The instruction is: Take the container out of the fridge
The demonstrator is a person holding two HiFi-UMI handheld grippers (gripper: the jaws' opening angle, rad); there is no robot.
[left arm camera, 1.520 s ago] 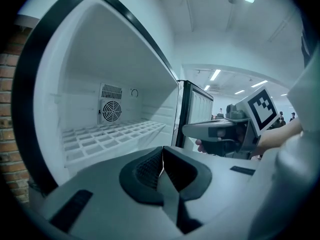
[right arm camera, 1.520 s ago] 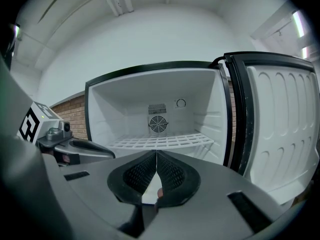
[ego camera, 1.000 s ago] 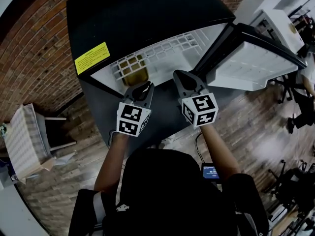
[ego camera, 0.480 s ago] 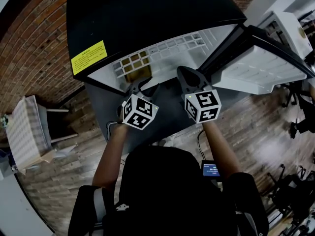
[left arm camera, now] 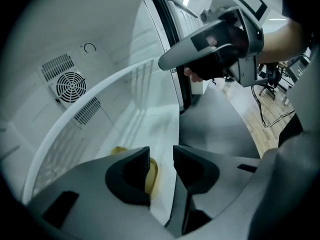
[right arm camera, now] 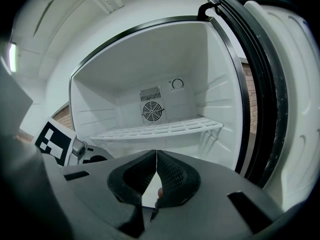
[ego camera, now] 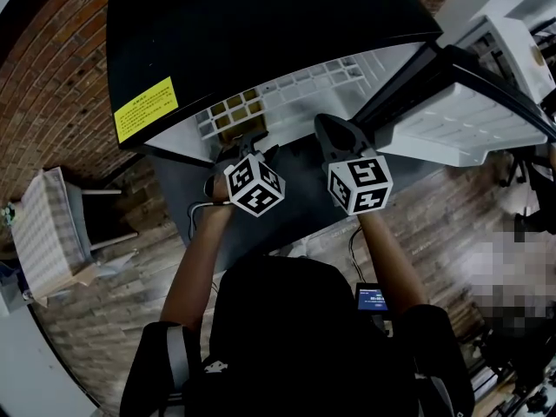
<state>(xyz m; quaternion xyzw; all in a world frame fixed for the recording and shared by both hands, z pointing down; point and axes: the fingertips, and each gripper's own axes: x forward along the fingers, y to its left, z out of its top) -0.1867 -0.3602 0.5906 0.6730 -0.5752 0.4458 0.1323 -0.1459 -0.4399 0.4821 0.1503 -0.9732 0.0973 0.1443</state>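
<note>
Inside the open white fridge (left arm camera: 100,59), the left gripper (left arm camera: 161,156), fingers just opened wide and empty, should shift sideways to straddle the translucent yellow container (left arm camera: 152,176) under the white wire shelf (ego camera: 300,87); the right gripper (right arm camera: 156,169) hangs clenched, empty; its view misses the container, which the head view glimpses through the shelf.

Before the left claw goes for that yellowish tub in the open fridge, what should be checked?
1. The black mini fridge has its white door open: ok.
2. Jaws of the left gripper apart: ok; they have just been opening, nothing between them.
3. View of the translucent yellowish container under the white wire shelf: ok.
4. Container lined up between jaws: not ok; partly behind one jaw.
5. Path free of the right gripper: ok; shut, outside the fridge.
</note>
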